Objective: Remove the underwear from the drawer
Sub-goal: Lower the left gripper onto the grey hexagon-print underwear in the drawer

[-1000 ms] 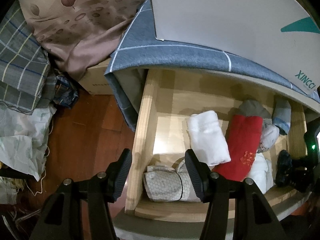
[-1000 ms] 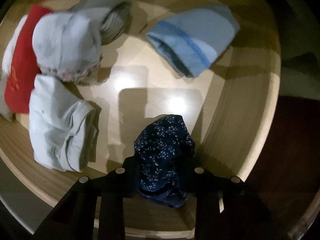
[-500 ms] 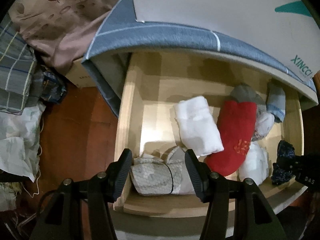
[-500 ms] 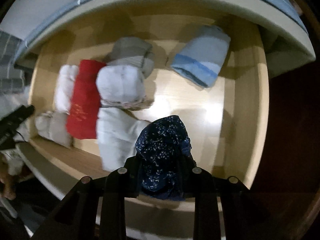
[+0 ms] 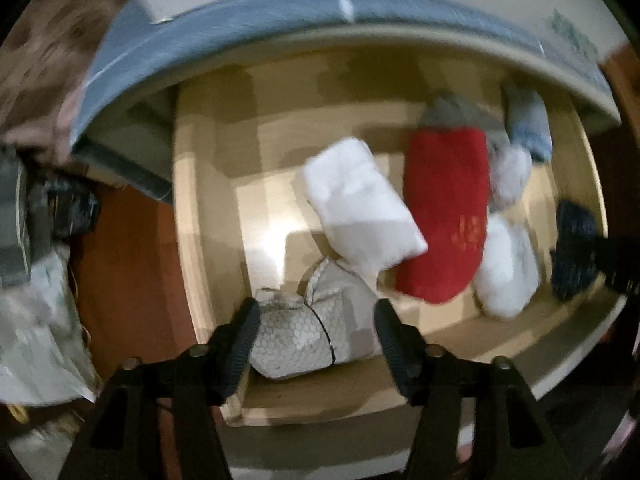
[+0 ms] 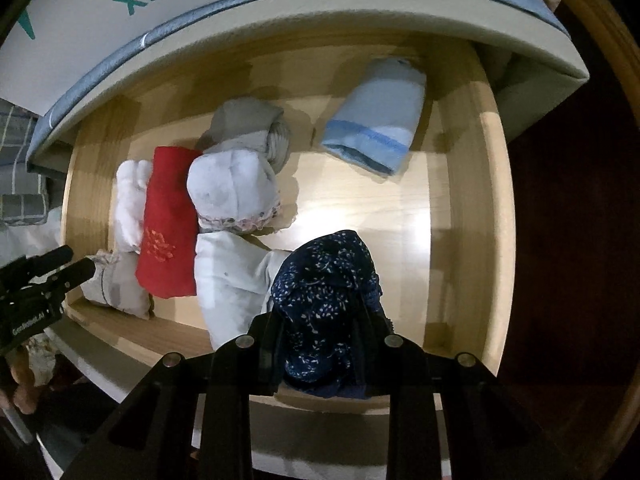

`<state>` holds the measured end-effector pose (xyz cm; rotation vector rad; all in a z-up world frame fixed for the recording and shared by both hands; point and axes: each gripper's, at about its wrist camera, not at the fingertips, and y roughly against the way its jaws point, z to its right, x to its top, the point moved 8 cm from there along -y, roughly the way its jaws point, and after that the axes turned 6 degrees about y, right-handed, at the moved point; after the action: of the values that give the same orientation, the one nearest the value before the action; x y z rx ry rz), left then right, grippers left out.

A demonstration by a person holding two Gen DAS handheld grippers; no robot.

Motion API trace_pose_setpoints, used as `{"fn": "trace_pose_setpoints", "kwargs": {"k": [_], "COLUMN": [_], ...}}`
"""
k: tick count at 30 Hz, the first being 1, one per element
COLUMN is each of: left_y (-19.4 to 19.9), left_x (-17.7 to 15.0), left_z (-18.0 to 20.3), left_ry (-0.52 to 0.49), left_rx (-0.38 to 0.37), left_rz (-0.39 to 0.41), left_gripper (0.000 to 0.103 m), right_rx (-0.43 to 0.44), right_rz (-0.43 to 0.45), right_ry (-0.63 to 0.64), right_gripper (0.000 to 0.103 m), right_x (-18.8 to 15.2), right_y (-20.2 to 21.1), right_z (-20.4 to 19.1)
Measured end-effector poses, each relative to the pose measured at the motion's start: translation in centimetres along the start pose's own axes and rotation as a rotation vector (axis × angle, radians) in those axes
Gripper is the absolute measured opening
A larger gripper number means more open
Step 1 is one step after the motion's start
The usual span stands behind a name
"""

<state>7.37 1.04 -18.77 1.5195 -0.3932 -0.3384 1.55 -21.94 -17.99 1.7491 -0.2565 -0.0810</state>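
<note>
The wooden drawer (image 5: 192, 220) stands pulled out with several rolled pieces of underwear in it. My left gripper (image 5: 316, 340) points straight down over a grey-white honeycomb-patterned roll (image 5: 296, 340) in the front left corner. Its jaws are opening; the roll lies below and between the fingers, and the pads do not press on it. My right gripper (image 6: 320, 340) is shut on a dark blue floral piece of underwear (image 6: 324, 280), held above the drawer's (image 6: 460, 200) front right part. The left gripper (image 6: 76, 262) also shows at the left edge of the right wrist view.
A white roll (image 5: 360, 204), a red one (image 5: 444, 208), a grey one (image 6: 244, 124), a light blue one (image 6: 376, 120) and two whitish ones (image 6: 228, 188) lie in the drawer. A shoe box (image 6: 120, 20) on blue-grey checked cloth (image 5: 200, 40) overhangs it. Clothes (image 5: 32, 240) pile left.
My left gripper has shifted over the drawer's front left corner, sunk toward the patterned roll and widened its jaws. My right gripper has risen from the drawer floor with the blue floral piece.
</note>
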Motion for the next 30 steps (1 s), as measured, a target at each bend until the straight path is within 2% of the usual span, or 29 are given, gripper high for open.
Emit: {"fn": "trace_pose_setpoints", "kwargs": {"k": [7, 10, 14, 17, 27, 30], "left_y": [-2.0, -3.1, -4.2, -4.8, -6.0, -5.9], "left_x": [-0.9, -1.3, -1.4, -1.1, 0.0, 0.0], "left_z": [1.6, 1.8, 1.7, 1.8, 0.7, 0.4], "left_ry": [-0.162, -0.21, -0.25, -0.227, -0.036, -0.02], "left_rx": [-0.02, 0.009, 0.046, 0.03, -0.023, -0.031], "left_rz": [-0.145, -0.202, -0.217, -0.204, -0.175, -0.179], "left_gripper": [0.07, 0.071, 0.071, 0.071, 0.074, 0.074], "right_rx": [0.003, 0.007, 0.007, 0.003, 0.011, 0.012], "right_rz": [0.0, -0.001, -0.001, -0.003, -0.007, -0.006], "right_ry": [-0.001, -0.009, -0.012, -0.005, -0.007, -0.009], "right_gripper": [0.025, 0.025, 0.025, 0.025, 0.026, 0.026], "right_x": [-0.2, -0.4, -0.4, -0.3, -0.3, -0.4], "right_y": [-1.3, -0.9, -1.4, -1.6, -1.7, -1.7], "right_z": [-0.1, 0.3, -0.1, -0.4, -0.3, -0.3]}}
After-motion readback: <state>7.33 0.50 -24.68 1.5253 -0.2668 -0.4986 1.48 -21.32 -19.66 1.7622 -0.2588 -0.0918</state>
